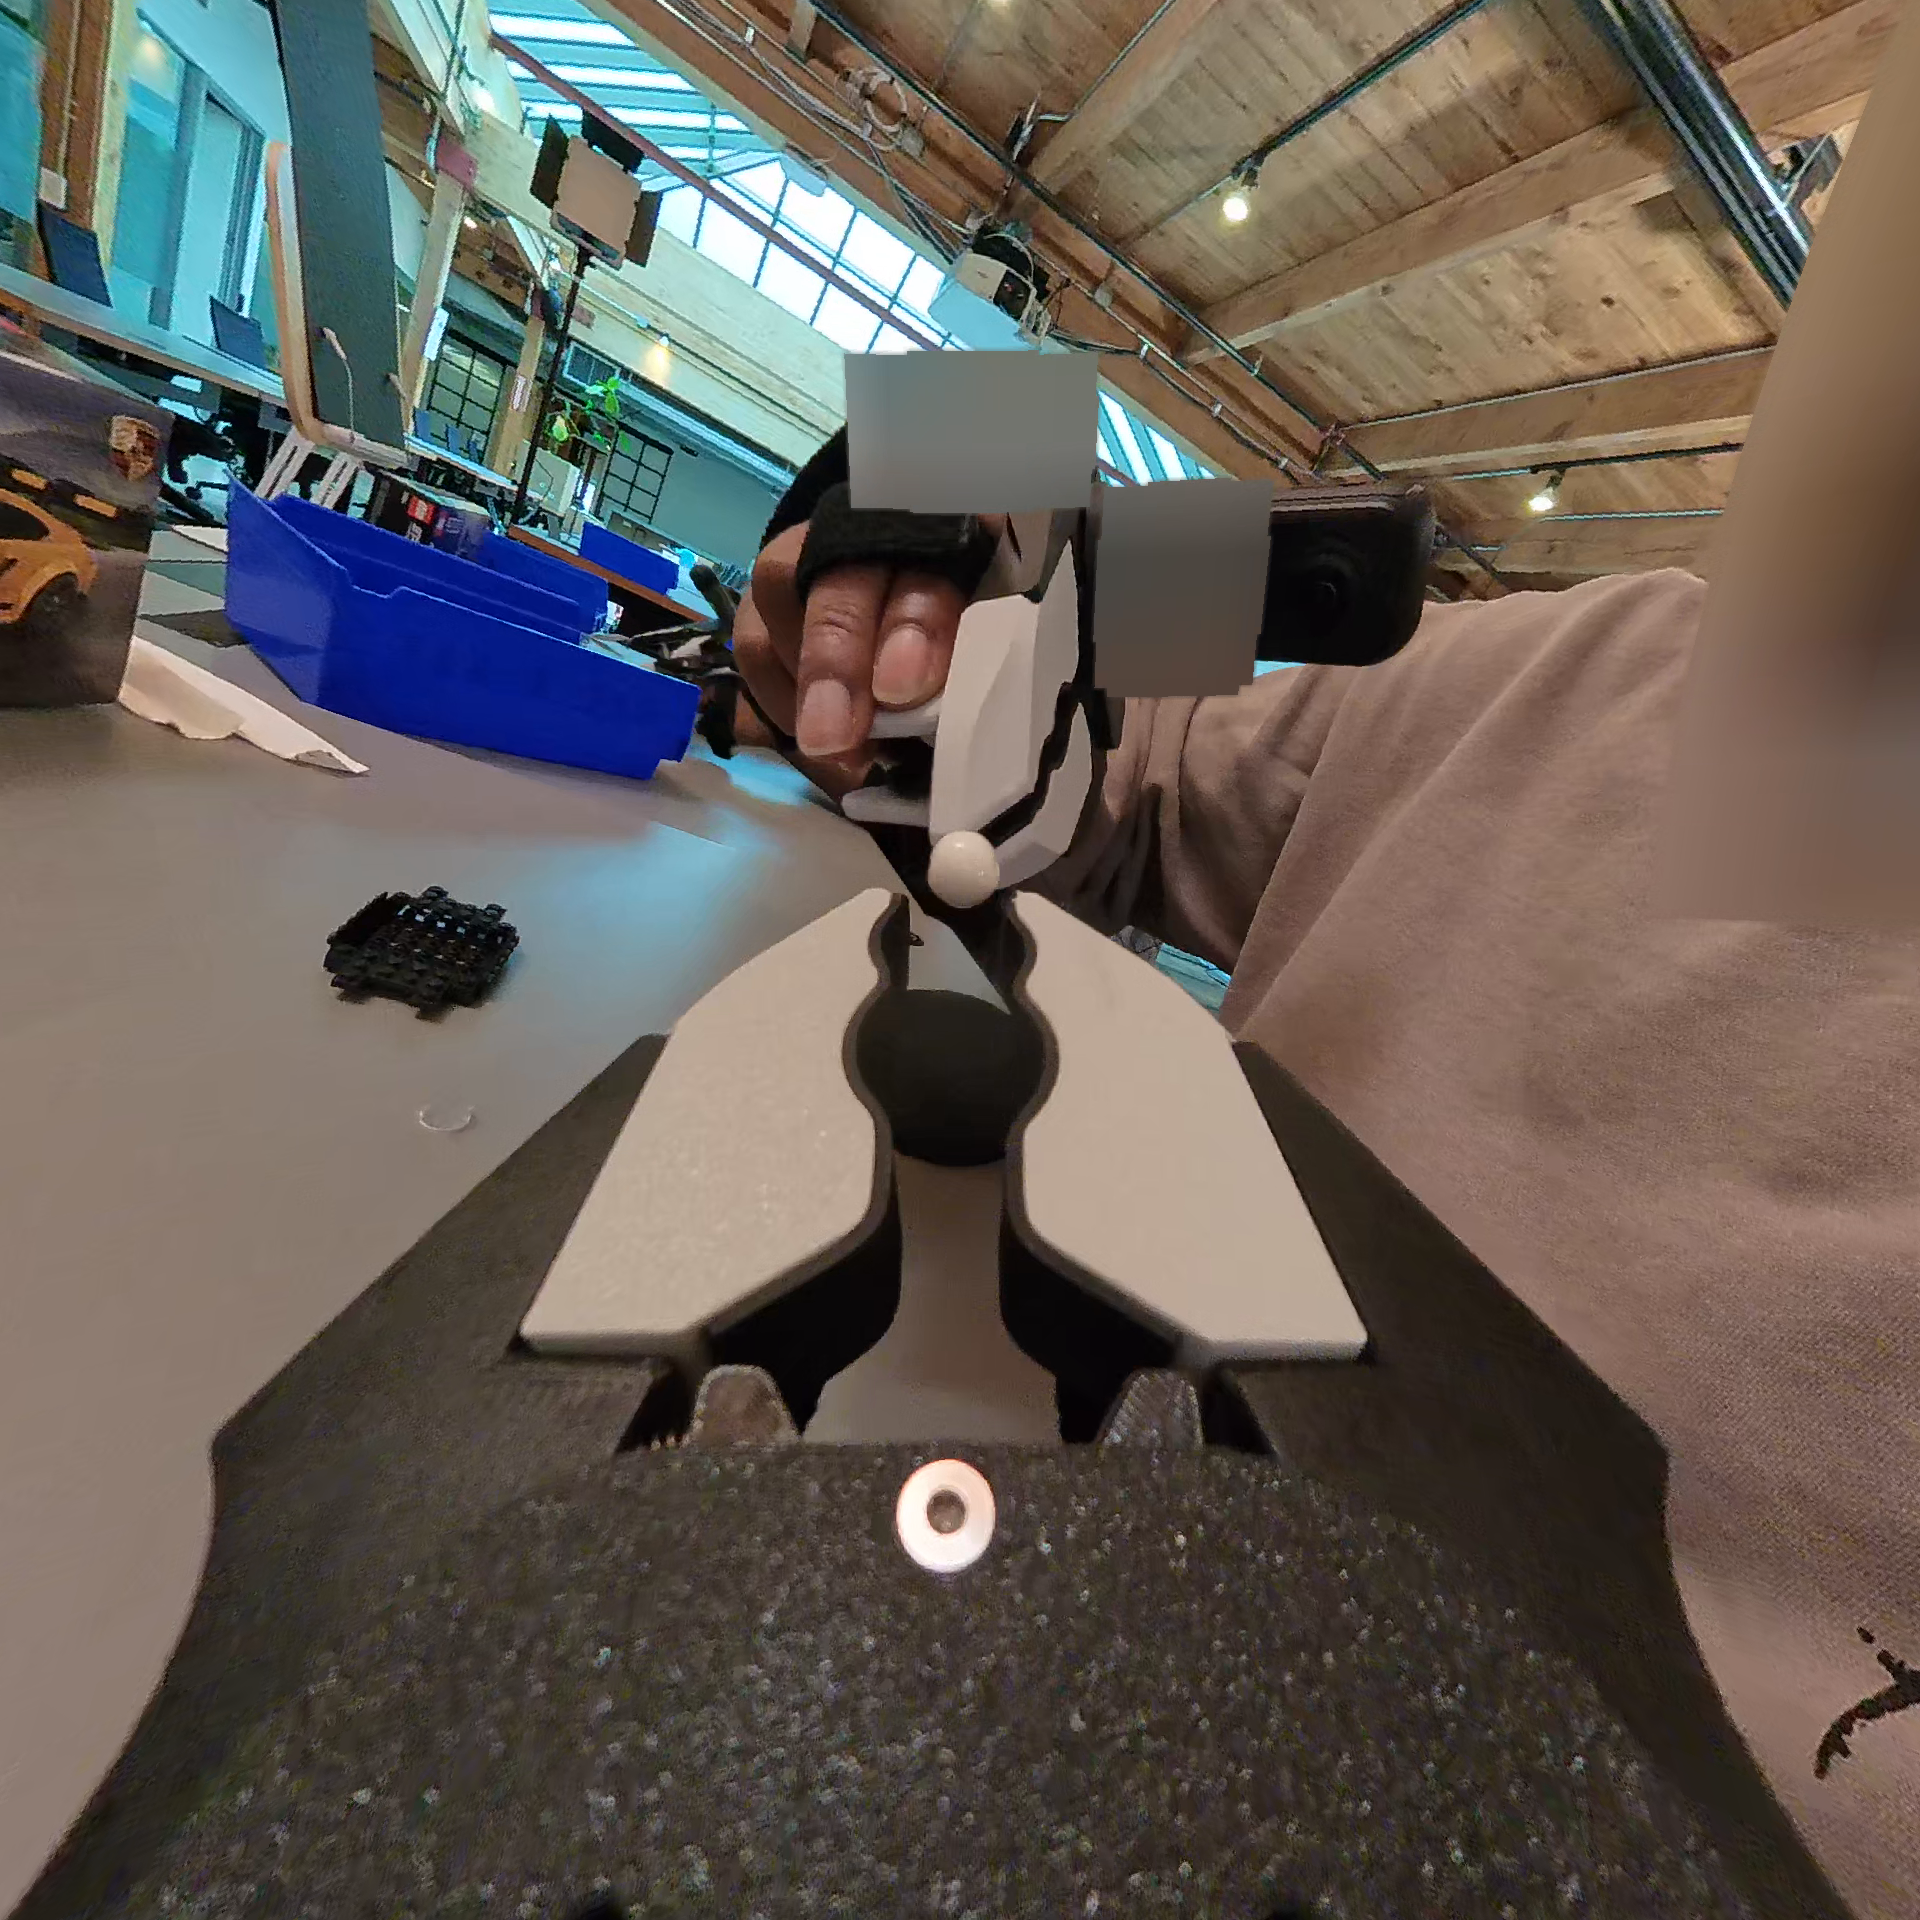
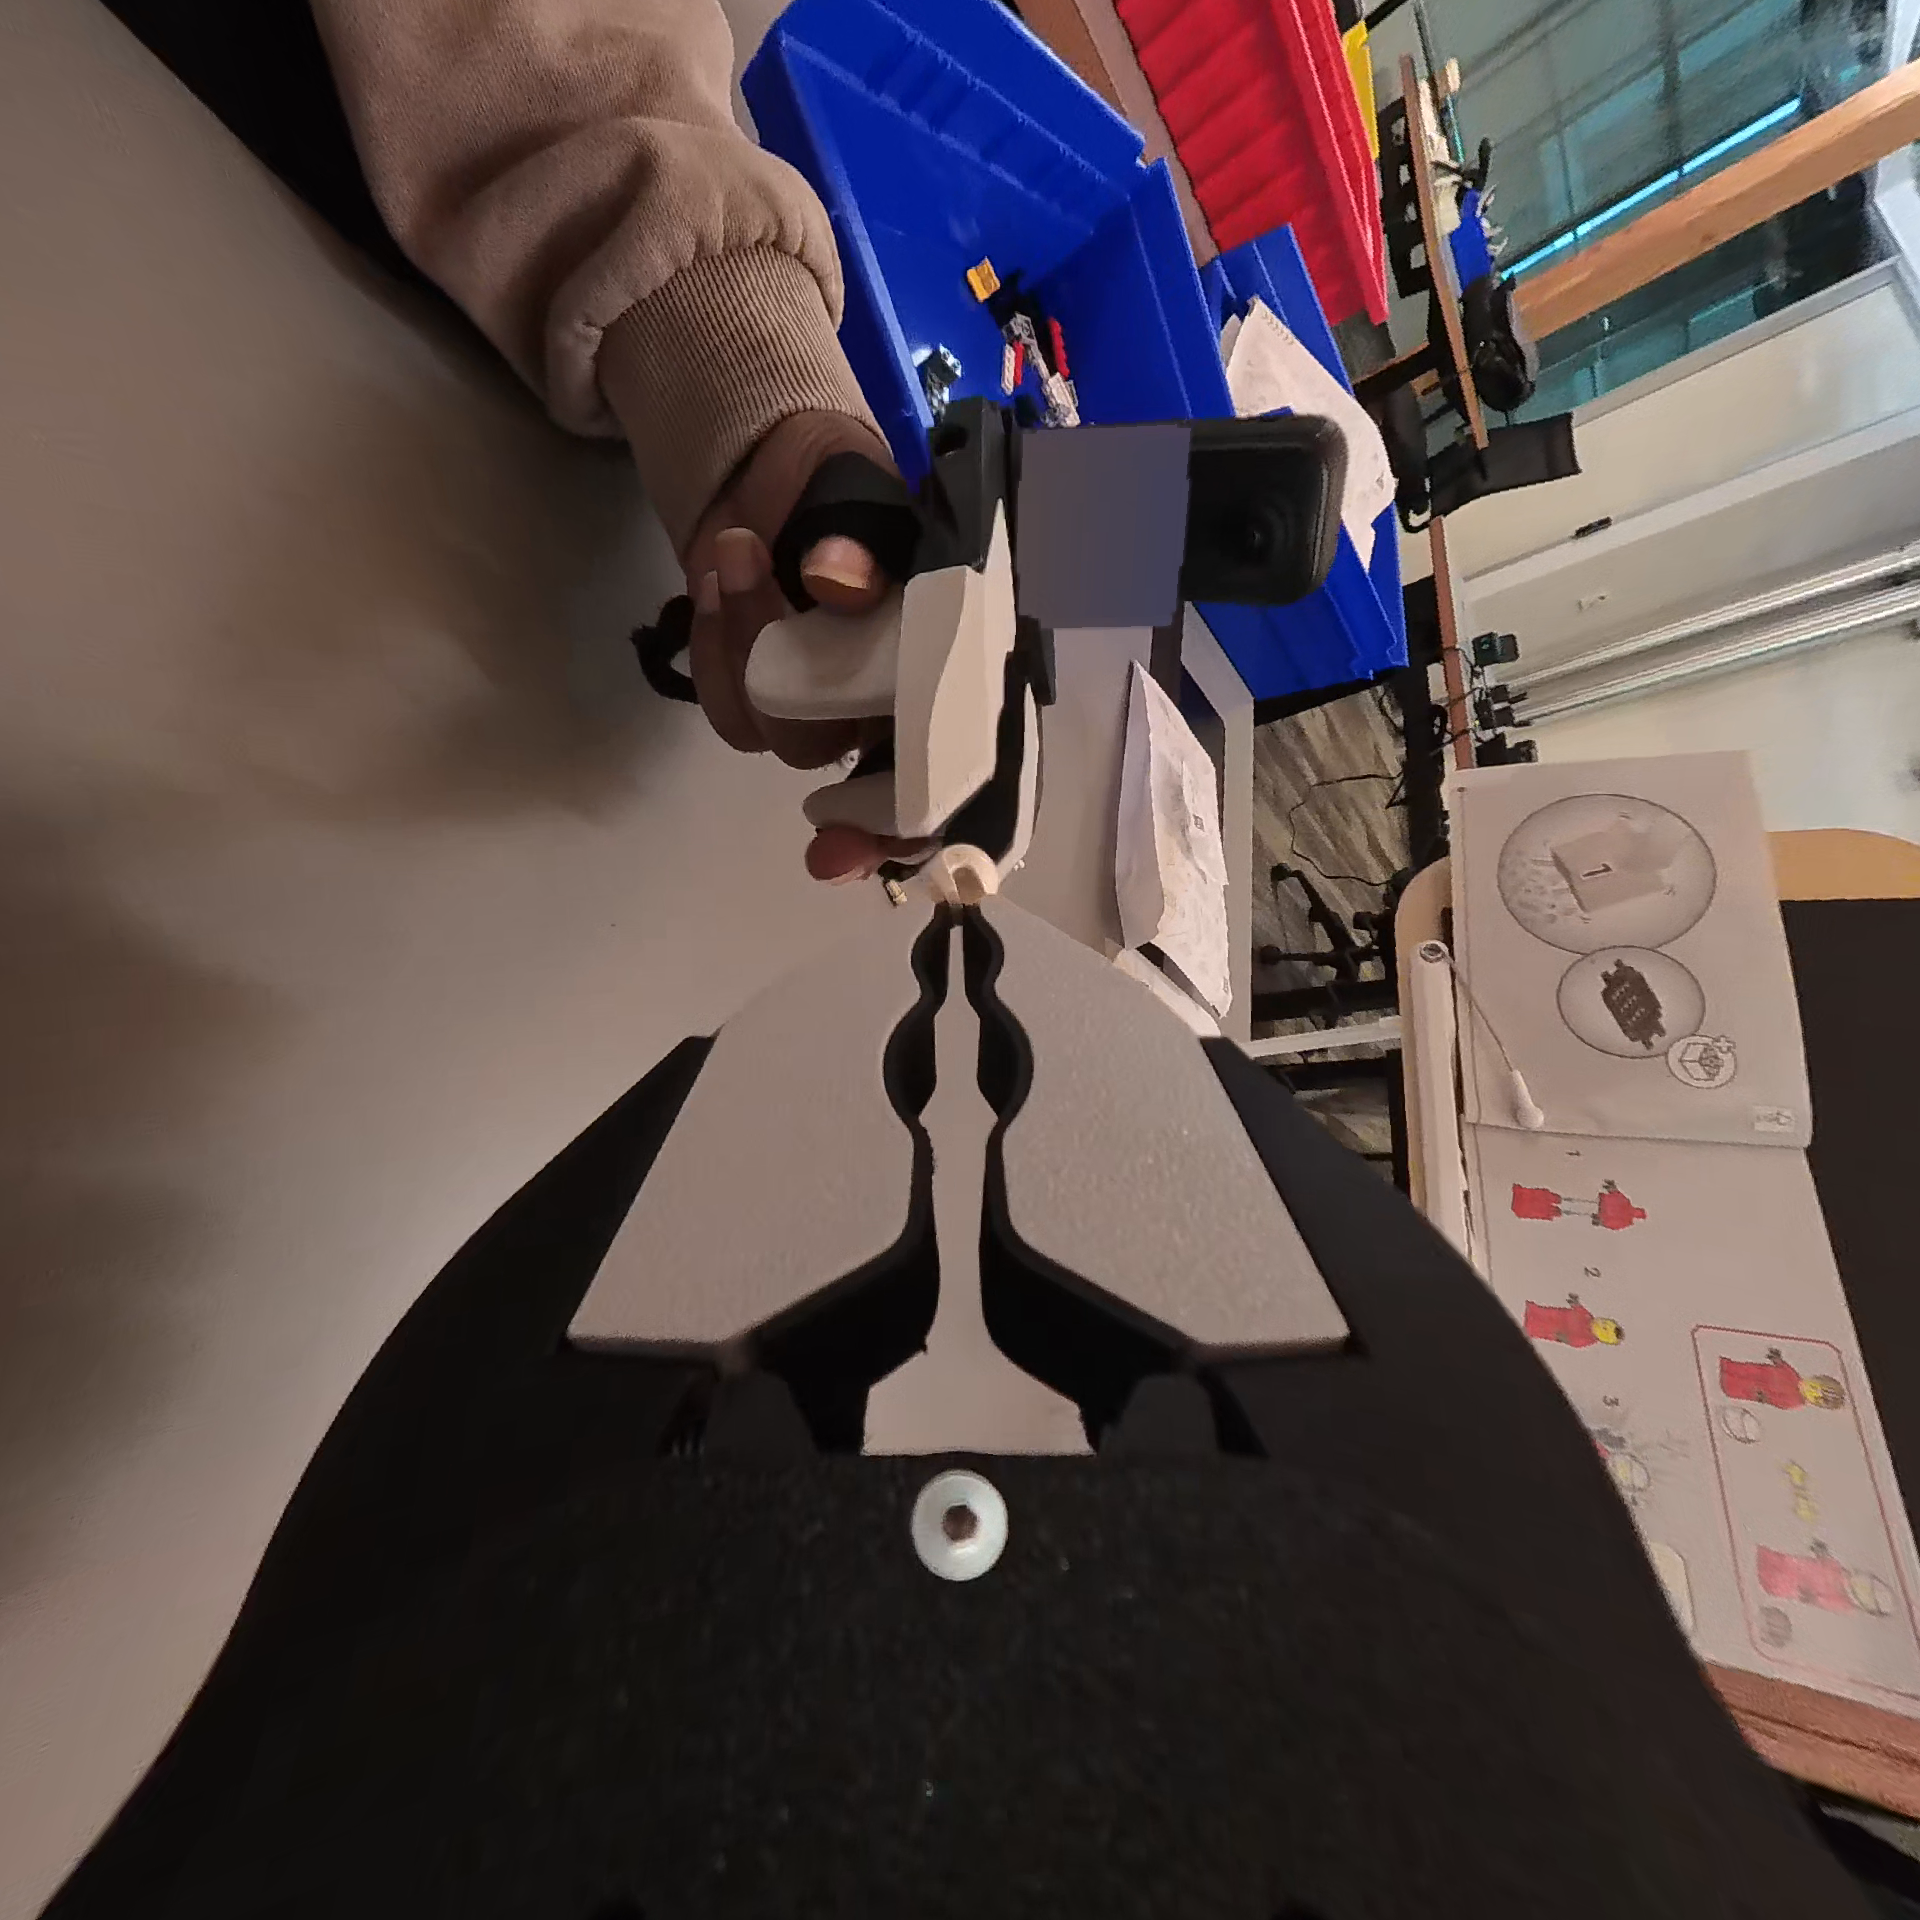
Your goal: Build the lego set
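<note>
Above the grey table (image 1: 208, 1091), held up in the air between the two tools, the left gripper (image 1: 956, 920) and the right gripper (image 2: 956, 916) point tip to tip, nearly touching. Left fingers stand partly apart and are closed round a black round piece (image 1: 948, 1075) seated in the curved hollow behind the tips; what part it is I cannot tell. Right fingers are almost fully closed, and their tips seem to pinch the edge of a small white rounded piece (image 2: 964, 878). The contact is tiny and hard to read. Facing each other like this lets one tool brace its part while the other lines up and presses — likely a mating step, with the white piece being brought to the black one. Lifting both clear of the table gives room to turn them. Well off to the left, a flat black lego assembly (image 1: 421, 951) lies alone on the table, untouched. Loose bricks sit in the blue bin (image 2: 935, 156) behind, and the instruction booklet (image 2: 1621, 1039) is propped open at the right side for reference. Build looks early.
</note>
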A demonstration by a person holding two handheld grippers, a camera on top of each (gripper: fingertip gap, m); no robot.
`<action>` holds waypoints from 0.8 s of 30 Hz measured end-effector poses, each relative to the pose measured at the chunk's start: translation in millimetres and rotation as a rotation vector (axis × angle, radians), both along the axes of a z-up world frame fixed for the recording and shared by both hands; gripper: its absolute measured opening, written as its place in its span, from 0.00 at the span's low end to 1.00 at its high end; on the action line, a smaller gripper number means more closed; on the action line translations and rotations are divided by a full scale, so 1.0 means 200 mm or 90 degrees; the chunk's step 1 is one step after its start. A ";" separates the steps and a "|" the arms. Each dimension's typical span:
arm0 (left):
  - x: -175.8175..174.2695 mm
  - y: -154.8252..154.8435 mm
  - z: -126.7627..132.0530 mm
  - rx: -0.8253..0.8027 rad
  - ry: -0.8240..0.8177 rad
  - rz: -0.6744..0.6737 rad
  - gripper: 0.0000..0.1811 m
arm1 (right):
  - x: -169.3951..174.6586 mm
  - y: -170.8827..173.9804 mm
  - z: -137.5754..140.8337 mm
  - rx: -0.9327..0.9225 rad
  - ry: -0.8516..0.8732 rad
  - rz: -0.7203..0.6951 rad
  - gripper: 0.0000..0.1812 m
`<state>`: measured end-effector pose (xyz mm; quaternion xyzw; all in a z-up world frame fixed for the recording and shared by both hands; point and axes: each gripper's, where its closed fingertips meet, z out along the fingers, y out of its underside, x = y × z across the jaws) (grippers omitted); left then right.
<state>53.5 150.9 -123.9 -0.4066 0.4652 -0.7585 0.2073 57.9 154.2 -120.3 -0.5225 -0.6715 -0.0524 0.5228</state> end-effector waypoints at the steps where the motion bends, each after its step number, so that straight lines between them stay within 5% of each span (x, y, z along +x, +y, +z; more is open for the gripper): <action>1: 0.00 0.00 0.00 0.000 -0.002 0.000 0.09 | 0.00 -0.01 0.00 -0.004 -0.001 0.005 0.01; 24: -0.02 -0.07 0.02 0.026 -0.009 -0.030 0.06 | -0.01 -0.09 -0.01 -0.021 -0.088 0.061 0.01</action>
